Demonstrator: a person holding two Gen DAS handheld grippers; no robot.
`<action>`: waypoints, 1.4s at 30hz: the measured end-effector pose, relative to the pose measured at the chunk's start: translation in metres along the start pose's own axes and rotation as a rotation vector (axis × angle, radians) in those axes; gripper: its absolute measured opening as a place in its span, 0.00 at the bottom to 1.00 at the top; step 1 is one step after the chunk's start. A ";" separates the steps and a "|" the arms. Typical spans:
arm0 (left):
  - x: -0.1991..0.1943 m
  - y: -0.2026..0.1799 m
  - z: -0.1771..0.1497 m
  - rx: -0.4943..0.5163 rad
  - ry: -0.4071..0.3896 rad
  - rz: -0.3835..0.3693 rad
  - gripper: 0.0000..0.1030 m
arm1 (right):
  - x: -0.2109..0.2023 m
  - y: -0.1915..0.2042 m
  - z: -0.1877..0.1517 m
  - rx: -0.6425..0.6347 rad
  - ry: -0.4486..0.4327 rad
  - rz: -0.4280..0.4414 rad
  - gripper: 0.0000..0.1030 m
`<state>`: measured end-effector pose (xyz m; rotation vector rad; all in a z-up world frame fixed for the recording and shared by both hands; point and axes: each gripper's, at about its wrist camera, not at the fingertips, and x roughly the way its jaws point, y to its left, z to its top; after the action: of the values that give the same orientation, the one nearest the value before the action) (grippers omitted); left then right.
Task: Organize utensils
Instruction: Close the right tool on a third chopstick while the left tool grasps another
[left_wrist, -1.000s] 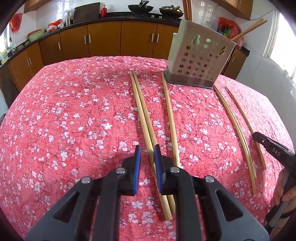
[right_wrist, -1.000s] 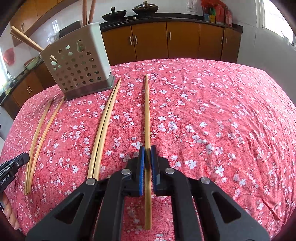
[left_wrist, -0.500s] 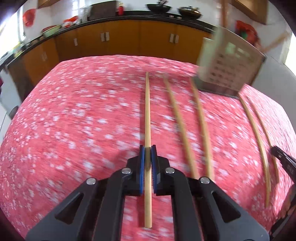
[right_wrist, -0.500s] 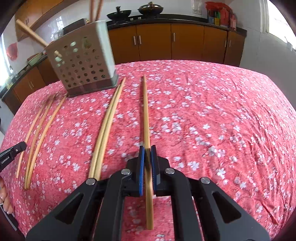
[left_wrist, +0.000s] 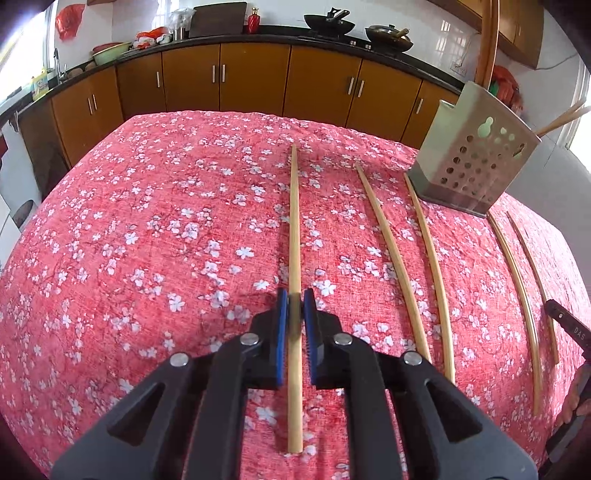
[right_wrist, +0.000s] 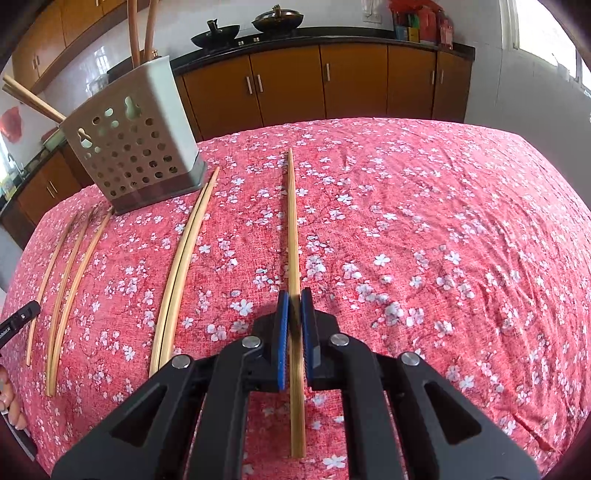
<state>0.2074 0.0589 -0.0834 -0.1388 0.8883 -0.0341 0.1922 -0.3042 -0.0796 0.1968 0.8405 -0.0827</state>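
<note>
Here, above a table draped in a red floral cloth (left_wrist: 147, 229), both handheld grippers are clamped on bamboo chopsticks. The left gripper (left_wrist: 295, 306) pinches one chopstick (left_wrist: 294, 221) between its blue pads, the stick running straight ahead along the fingers with its butt end sticking out behind them. The right gripper (right_wrist: 294, 306) likewise squeezes a single chopstick (right_wrist: 292, 221) near its thicker end. A perforated metal utensil holder (left_wrist: 476, 166) stands upright near the far side of the table, with several long wooden handles already rising from it, some leaning out to one side. Loose chopsticks lie on the cloth: in the left wrist view, two (left_wrist: 391, 251) just right of the held stick and two more (left_wrist: 517, 280) beyond the holder's near corner; in the right wrist view, a touching pair (right_wrist: 184, 266) lies between the held stick and the holder. Behind the table, brown kitchen cabinets (left_wrist: 251, 81) line the wall under a dark counter carrying woks (left_wrist: 328, 24).
</note>
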 end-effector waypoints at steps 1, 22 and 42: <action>-0.003 0.003 -0.002 -0.002 -0.001 -0.001 0.11 | 0.001 0.000 0.000 0.001 0.000 0.000 0.08; -0.003 0.002 -0.002 -0.015 0.000 -0.011 0.11 | 0.001 0.003 0.000 0.001 0.002 0.000 0.08; -0.013 -0.011 -0.013 0.068 0.014 0.028 0.08 | -0.019 0.003 -0.015 0.002 -0.006 0.007 0.07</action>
<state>0.1894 0.0479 -0.0803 -0.0632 0.9014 -0.0394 0.1696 -0.2979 -0.0748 0.2015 0.8333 -0.0782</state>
